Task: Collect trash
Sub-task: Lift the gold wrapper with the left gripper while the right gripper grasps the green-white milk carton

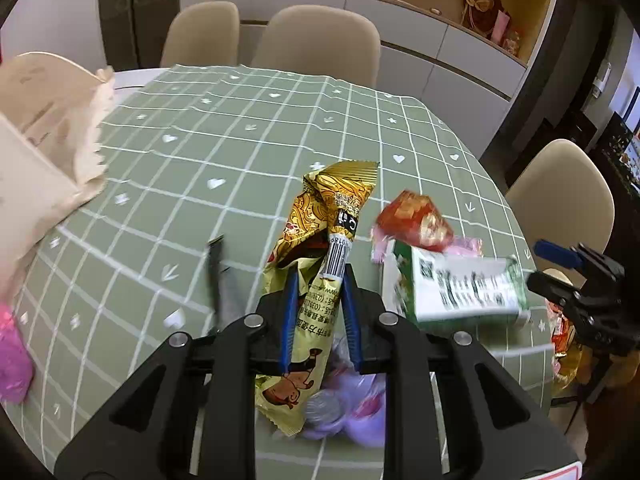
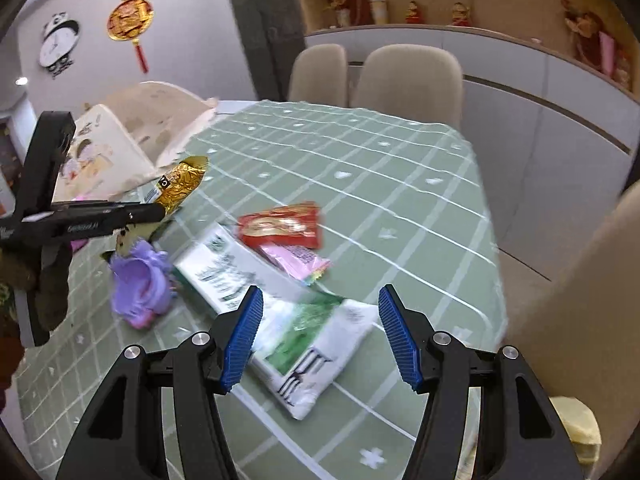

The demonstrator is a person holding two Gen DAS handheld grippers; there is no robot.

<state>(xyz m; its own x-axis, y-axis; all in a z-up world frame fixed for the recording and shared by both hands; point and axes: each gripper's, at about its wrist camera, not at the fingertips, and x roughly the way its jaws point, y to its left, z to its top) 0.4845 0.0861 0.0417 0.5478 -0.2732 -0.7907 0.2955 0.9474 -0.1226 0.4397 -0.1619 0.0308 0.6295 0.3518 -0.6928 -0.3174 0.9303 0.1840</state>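
My left gripper (image 1: 318, 280) is shut on a long gold snack wrapper (image 1: 328, 216) and holds it above the green checked table (image 1: 200, 152). The wrapper also shows in the right wrist view (image 2: 182, 182). A purple wrapper (image 2: 140, 284) lies below it. My right gripper (image 2: 320, 300) is open and empty above a white-and-green pack (image 2: 312, 340). A red wrapper (image 2: 280, 224) and a pink wrapper (image 2: 296, 260) lie beyond it. A beige paper bag (image 2: 132, 136) stands open at the table's left; it also shows in the left wrist view (image 1: 44, 140).
Beige chairs (image 1: 316, 40) stand around the table. A white cabinet (image 2: 540, 128) runs along the back wall. A pink object (image 1: 12, 360) lies at the left table edge. A black strip (image 1: 216, 272) lies on the cloth.
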